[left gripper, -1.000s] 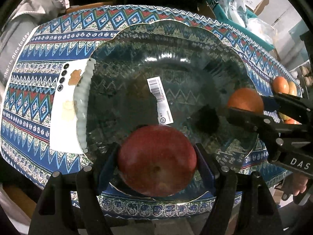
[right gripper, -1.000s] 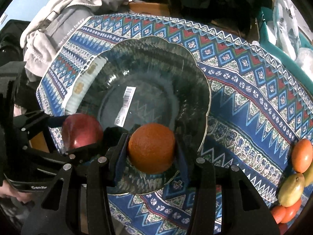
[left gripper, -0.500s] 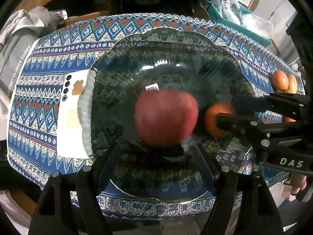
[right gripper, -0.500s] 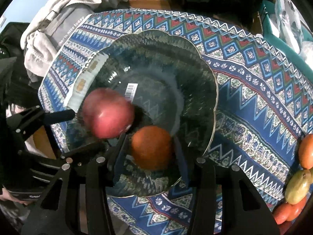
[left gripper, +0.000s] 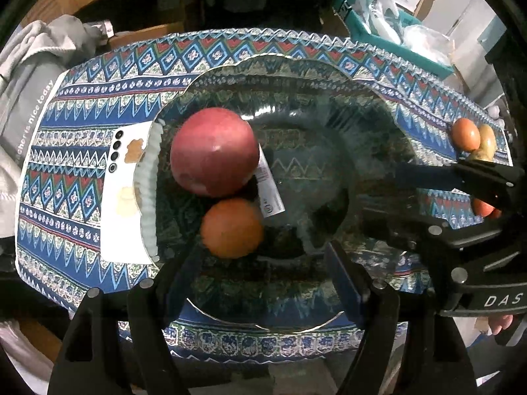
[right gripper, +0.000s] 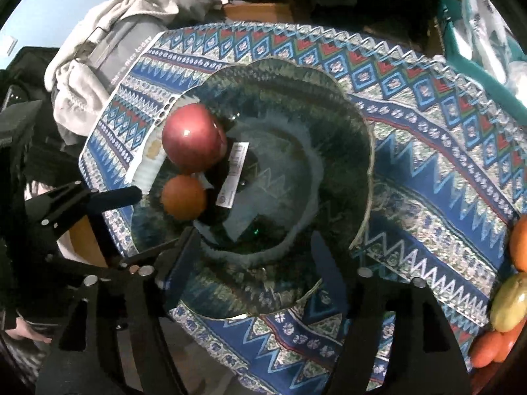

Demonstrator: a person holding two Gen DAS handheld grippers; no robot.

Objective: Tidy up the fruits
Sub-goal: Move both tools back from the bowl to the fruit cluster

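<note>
Both jaws wide, empty. Apple and orange touching, left in glass bowl. Next: reach remaining fruit at table edge; approach low, centre jaws before closing.

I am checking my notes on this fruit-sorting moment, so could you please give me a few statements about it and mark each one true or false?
1. The red apple lies inside the glass bowl. True.
2. The orange is gripped by the right hand-held gripper. False: it lies free in the bowl, next to the apple, and that gripper's fingers stand apart with nothing between them.
3. The left hand-held gripper is open. True.
4. Every fruit is in the bowl. False: several fruits lie on the patterned cloth to the bowl's right.
5. A white phone lies partly under the bowl's left rim. True.
</note>
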